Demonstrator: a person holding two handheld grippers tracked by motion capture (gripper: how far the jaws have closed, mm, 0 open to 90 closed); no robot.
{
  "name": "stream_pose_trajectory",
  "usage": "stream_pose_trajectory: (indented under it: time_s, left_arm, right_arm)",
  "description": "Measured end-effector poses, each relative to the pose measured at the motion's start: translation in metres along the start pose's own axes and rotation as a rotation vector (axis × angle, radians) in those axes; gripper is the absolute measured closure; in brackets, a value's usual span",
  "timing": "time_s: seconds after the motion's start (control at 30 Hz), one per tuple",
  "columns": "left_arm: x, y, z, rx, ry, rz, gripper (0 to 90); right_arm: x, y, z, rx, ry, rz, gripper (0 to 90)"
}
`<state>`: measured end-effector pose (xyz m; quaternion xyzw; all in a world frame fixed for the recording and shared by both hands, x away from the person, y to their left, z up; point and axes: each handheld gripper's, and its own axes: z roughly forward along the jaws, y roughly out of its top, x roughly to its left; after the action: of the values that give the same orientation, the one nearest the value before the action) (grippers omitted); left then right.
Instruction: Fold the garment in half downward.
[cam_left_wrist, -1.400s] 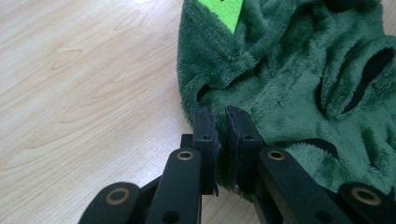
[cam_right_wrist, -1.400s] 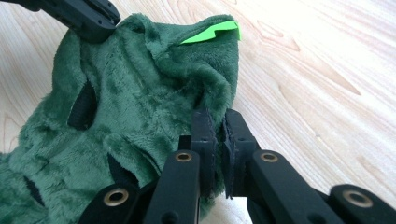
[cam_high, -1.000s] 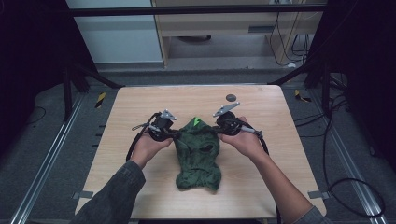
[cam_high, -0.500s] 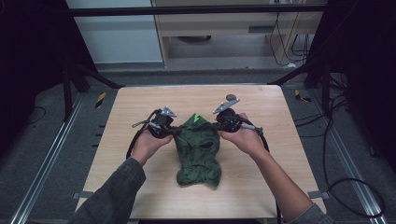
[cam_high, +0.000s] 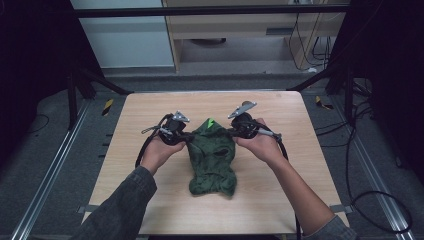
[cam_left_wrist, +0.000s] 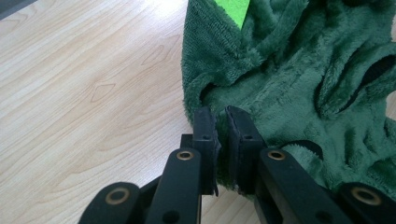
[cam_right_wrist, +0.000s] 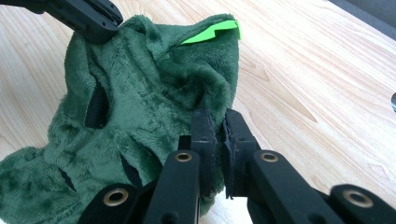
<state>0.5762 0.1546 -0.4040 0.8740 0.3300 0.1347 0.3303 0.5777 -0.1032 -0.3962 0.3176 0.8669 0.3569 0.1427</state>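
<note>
A dark green, fuzzy fleece garment (cam_high: 212, 157) with slit-like openings and a bright green pointed patch (cam_high: 211, 122) near its top is lying on the light wooden table (cam_high: 300, 130), a little toward the person's side of the middle. Its upper edge is being held up between the two grippers, while its lower part is spreading in a rumpled heap on the tabletop toward the person. In the left gripper view the plush pile is showing soft ridges and several dark slits. The left gripper (cam_left_wrist: 222, 122), in the person's left hand (cam_high: 159, 152), is having its black jaws closed tight on a fold of the garment's edge. The right gripper (cam_right_wrist: 219, 125), in the right hand (cam_high: 261, 145), is likewise clamping a fold of the fleece at the opposite side, just below the bright patch. Compared with a second ago, both hands are sitting in nearly the same places, the jaws are staying pinched on the cloth, and the garment's lower end is looking slightly more gathered
</note>
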Motion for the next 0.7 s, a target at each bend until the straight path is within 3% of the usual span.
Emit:
stream_pose_trajectory:
  time_s: [0.5,0.7]
  left_arm:
    - [0.0047,0.0084,-0.0037,-0.020,0.033,0.005,82.6]
    - [-0.0041,0.0027,-0.0031,-0.010,0.042,0.039,82.6]
  right_arm:
    - [-0.0032,0.0076,-0.0011,-0.019,-0.012,0.002,84.3]
    - [0.0007,0.0008,0.0001,-0.020,-0.012,-0.008,84.0]
